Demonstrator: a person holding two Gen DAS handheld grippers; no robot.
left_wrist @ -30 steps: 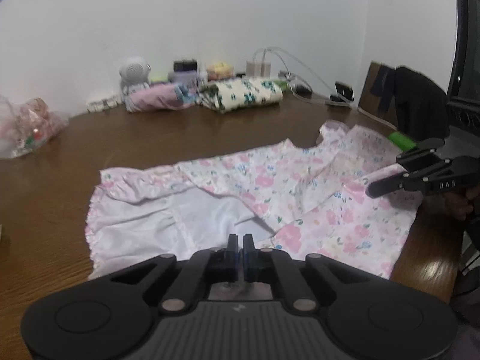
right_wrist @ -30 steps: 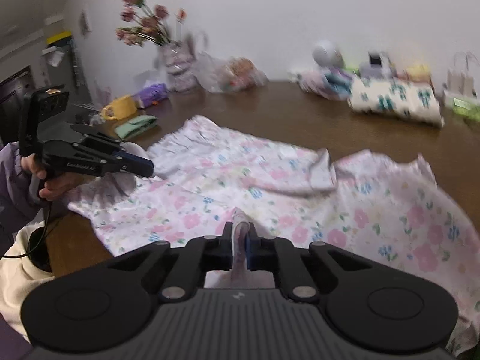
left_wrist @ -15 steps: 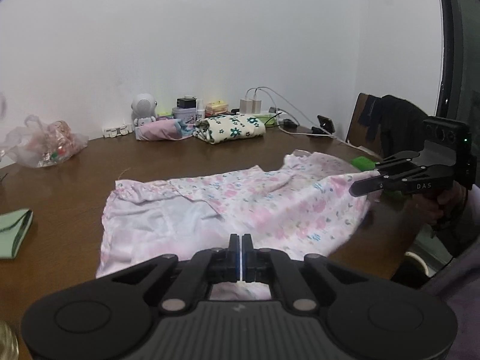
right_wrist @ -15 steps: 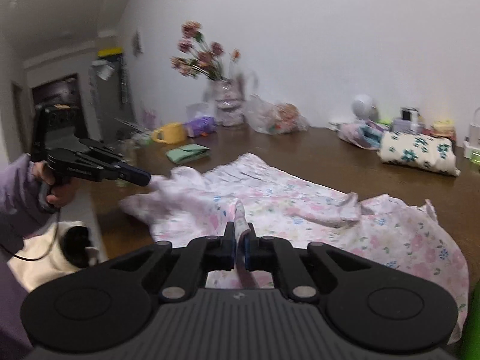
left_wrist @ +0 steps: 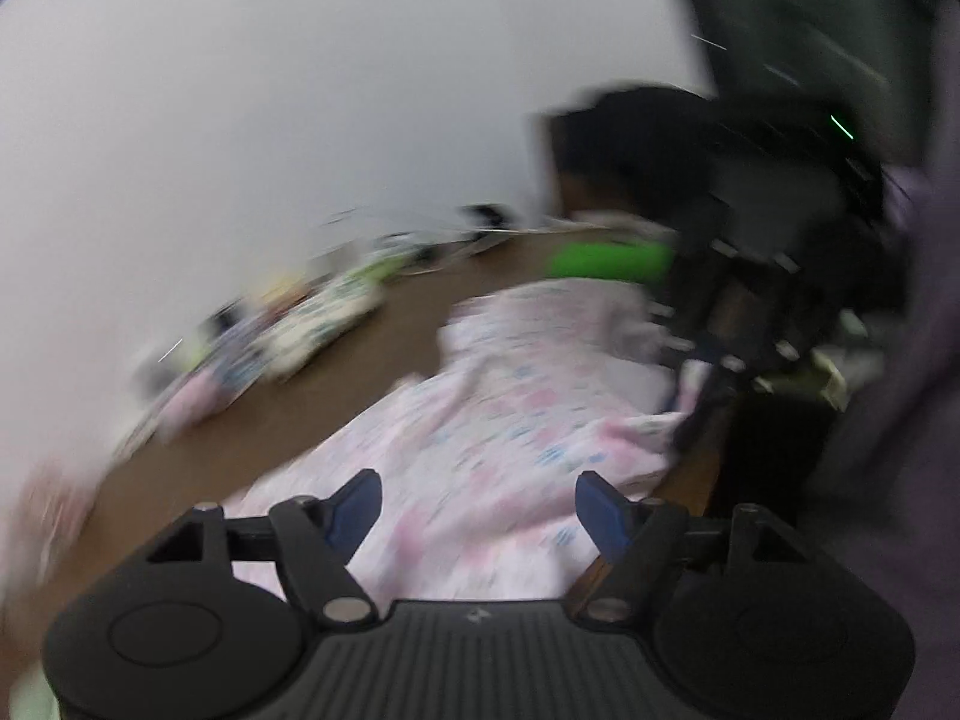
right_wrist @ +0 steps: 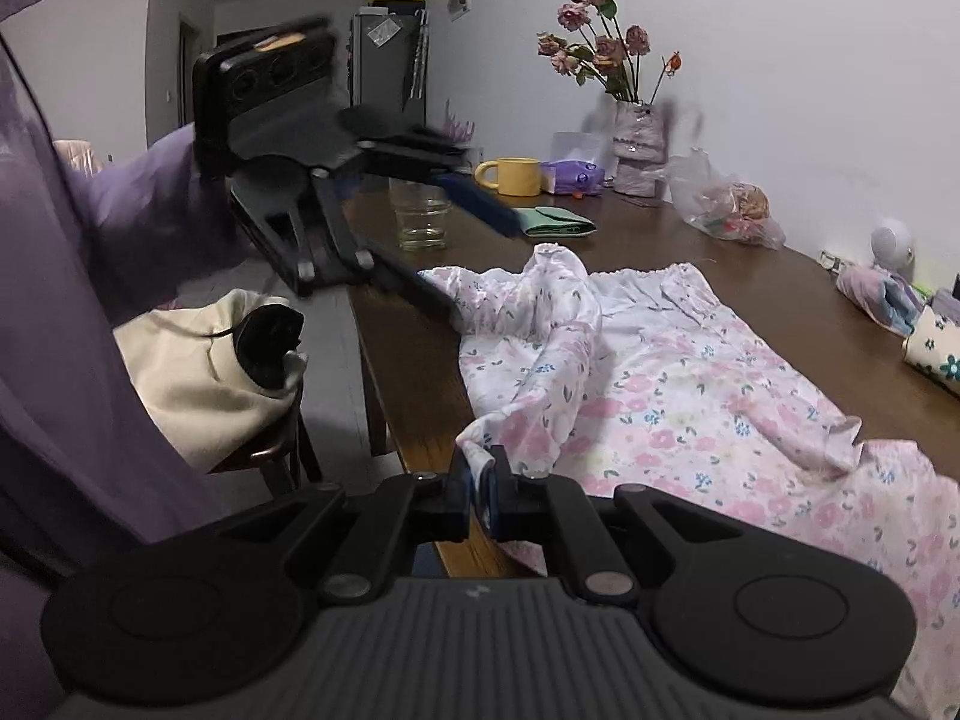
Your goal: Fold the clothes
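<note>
Meanwhile: floral garment (right_wrist: 690, 372) spread on brown table (right_wrist: 408, 360), near edge bunched at table rim. Right gripper (right_wrist: 477, 489) clamped tight on garment's corner, cloth pinched between blue pads. Left gripper (left_wrist: 477, 507) jaws opening, wide apart, nothing pressed between them, garment lying under and beyond; its view badly blurred. Glass jar (right_wrist: 423, 219), yellow mug (right_wrist: 516, 176), vase of dried roses (right_wrist: 636, 138) stand farther along table.
</note>
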